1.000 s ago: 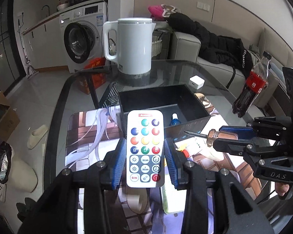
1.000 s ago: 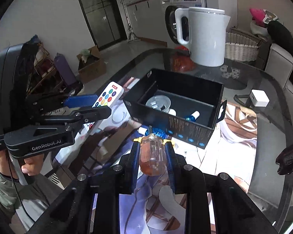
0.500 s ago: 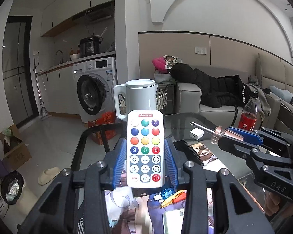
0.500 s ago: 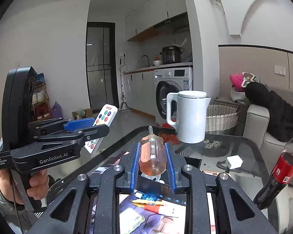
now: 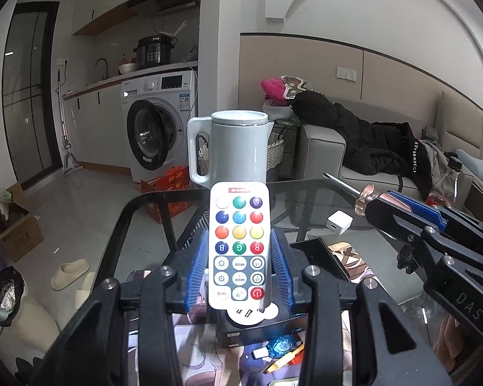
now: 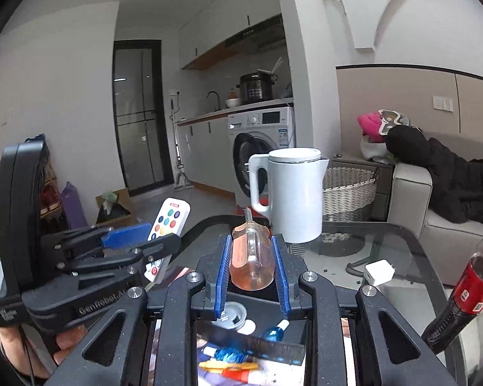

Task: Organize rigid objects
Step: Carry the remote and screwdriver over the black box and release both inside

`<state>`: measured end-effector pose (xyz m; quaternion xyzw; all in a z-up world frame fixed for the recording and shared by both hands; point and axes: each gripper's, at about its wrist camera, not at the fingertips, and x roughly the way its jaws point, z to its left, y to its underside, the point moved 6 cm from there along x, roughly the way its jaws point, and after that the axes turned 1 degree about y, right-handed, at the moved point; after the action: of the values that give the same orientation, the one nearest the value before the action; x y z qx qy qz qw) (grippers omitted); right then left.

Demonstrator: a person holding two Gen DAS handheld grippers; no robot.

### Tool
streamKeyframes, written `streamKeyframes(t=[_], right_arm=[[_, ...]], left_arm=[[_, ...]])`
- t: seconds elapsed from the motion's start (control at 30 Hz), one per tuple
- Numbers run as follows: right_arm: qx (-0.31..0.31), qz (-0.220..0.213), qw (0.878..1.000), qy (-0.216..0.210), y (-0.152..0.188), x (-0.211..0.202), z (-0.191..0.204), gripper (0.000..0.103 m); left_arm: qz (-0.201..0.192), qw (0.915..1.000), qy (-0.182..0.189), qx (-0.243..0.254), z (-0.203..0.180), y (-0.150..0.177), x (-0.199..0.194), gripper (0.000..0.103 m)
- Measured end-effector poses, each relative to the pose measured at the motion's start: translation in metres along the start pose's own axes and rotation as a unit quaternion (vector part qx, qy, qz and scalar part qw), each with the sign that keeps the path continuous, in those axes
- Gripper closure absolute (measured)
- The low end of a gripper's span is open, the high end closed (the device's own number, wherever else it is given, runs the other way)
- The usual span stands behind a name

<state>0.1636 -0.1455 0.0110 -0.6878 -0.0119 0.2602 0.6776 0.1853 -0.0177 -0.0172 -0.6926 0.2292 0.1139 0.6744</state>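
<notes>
The white flat remote control with coloured round buttons [image 5: 240, 246] stands almost upright, clamped by its long edges between the blue ribbed pads [image 5: 198, 268] of the left gripper [image 5: 240, 270], in the lower middle of the left wrist view. Only its lower half sits between the pads, so a quick swing could, I judge, let the tall free end tip forward or slide out. The screwdriver with a clear amber plastic handle [image 6: 251, 262] is pinched by its rounded, smooth handle in the right gripper [image 6: 251, 270], at the centre of the right wrist view, its steel shaft pointing away toward the white plastic electric kettle [image 6: 289, 194]. A round slick handle may roll in a flat grip, and the long shaft [image 5: 339, 184] reaches out at the right of the left wrist view, where it could strike the kettle or the glass table top [image 6: 399, 251] if lowered carelessly.

Both grippers hang above the black open cardboard box [image 6: 257, 310], seen low in both frames with small items already inside. Dropping either thing from this height might knock them about or miss the opening. The two grippers are near each other and could collide
</notes>
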Motion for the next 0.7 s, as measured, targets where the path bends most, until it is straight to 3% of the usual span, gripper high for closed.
streamKeyframes(t=[0.33, 0.5, 0.7], right_arm=[[0.016, 0.085, 0.996, 0.036, 0.022, 0.069, -0.023, 0.079], [0.021, 0.137, 0.989, 0.046, 0.039, 0.09, -0.032, 0.079], [0.029, 0.213, 0.976, 0.044, 0.067, 0.111, -0.039, 0.079]], left_arm=[[0.072, 0.997, -0.009, -0.026, 0.003, 0.017, 0.064, 0.065], [0.139, 0.9894, 0.005, -0.041, 0.002, 0.035, 0.088, 0.065], [0.186, 0.9823, -0.001, -0.024, -0.004, 0.052, 0.098, 0.065]])
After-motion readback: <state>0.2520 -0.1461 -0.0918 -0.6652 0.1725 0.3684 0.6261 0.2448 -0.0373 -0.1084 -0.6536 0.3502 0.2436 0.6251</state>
